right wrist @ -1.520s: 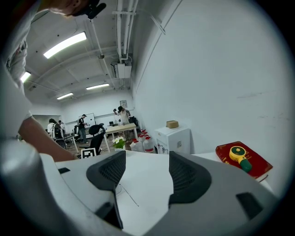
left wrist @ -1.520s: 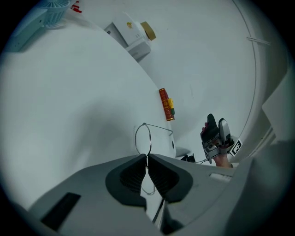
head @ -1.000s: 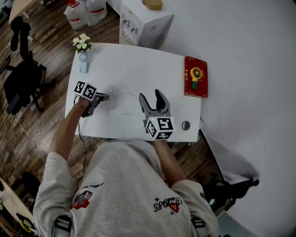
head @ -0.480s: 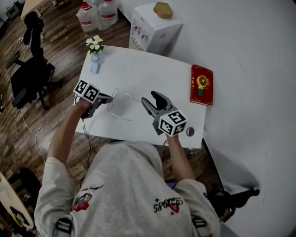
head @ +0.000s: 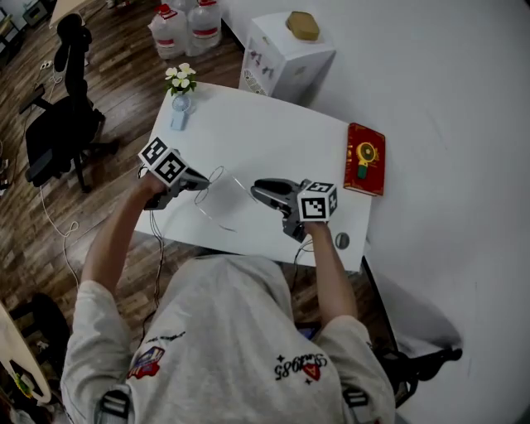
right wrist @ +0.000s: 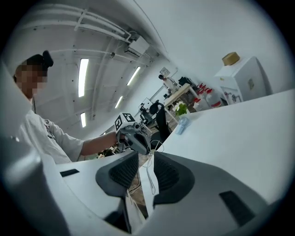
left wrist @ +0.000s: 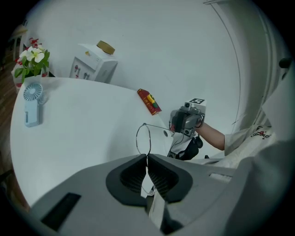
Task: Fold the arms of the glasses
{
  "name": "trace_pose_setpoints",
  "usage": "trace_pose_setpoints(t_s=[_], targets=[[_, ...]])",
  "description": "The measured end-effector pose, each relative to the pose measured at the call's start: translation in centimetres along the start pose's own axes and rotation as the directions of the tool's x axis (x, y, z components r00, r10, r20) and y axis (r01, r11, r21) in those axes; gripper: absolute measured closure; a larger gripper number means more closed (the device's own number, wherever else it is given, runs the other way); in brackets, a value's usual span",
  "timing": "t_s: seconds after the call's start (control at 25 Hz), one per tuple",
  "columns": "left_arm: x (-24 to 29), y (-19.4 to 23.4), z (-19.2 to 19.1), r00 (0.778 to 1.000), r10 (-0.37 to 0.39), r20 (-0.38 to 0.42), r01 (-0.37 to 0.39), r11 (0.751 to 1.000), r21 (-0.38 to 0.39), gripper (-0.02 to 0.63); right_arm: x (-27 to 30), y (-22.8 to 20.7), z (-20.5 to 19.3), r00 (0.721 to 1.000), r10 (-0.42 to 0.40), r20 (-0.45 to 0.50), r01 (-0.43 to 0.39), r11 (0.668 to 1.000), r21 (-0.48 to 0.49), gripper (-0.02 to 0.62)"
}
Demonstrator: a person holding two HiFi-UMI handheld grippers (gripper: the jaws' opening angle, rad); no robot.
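**White table, wire glasses caught between two grippers**

White tabletop fills the middle of the head view, and the glasses [left wrist: 143, 138] sit left of its centre, toward 8 o'clock. They are a thin wire frame with clear lenses. The left gripper [left wrist: 147, 159] has its jaws clenched on the frame. One lens rim [left wrist: 136, 140] stands just above the pinched pads at 12 o'clock. From the top of that rim a temple arm [left wrist: 156, 126] runs out toward 2 o'clock, straight at the right gripper [head: 255, 189].

The right gripper comes in from the 3 o'clock side and faces the left one across the glasses. Its jaws are closing, with a gap between the pads. In the right gripper view a fine wire of the frame passes through that gap at 6 o'clock of the jaw tips, and neither pad presses on it.

Around them, the table [head: 273, 132] carries a red box [head: 364, 159] at its 3 o'clock edge. A small blue fan [head: 178, 116] and white flowers [head: 180, 76] stand at the 11 o'clock corner. A small round disc [head: 342, 241] lies near the 4 o'clock corner. Beyond the table at 12 o'clock stands a white cabinet [head: 286, 54], with water jugs [head: 186, 25] at 11 o'clock. An office chair [head: 66, 124] stands on the wooden floor [head: 33, 240] at 9 o'clock.
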State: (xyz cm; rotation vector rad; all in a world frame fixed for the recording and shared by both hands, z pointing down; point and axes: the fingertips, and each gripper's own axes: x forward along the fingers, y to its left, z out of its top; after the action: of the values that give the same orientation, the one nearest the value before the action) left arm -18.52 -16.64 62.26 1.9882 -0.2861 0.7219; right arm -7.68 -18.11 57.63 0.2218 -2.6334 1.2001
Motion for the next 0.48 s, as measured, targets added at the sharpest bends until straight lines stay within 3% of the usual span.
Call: trace_pose_setpoints(t_s=[0.24, 0.48], targets=[[0.4, -1.9, -0.4, 0.998, -0.030, -0.054, 0.032, 0.998, 0.045, 0.591, 0.6, 1.2, -2.0, 0.984, 0.148, -0.097, -0.135, 0.983, 0.125, 0.520], [0.6, -2.2, -0.1, 0.997, -0.033, -0.062, 0.037, 0.998, 0.055, 0.591, 1.3, 1.8, -3.1, 0.974, 0.192, -0.120, -0.171, 0.971, 0.166, 0.565]])
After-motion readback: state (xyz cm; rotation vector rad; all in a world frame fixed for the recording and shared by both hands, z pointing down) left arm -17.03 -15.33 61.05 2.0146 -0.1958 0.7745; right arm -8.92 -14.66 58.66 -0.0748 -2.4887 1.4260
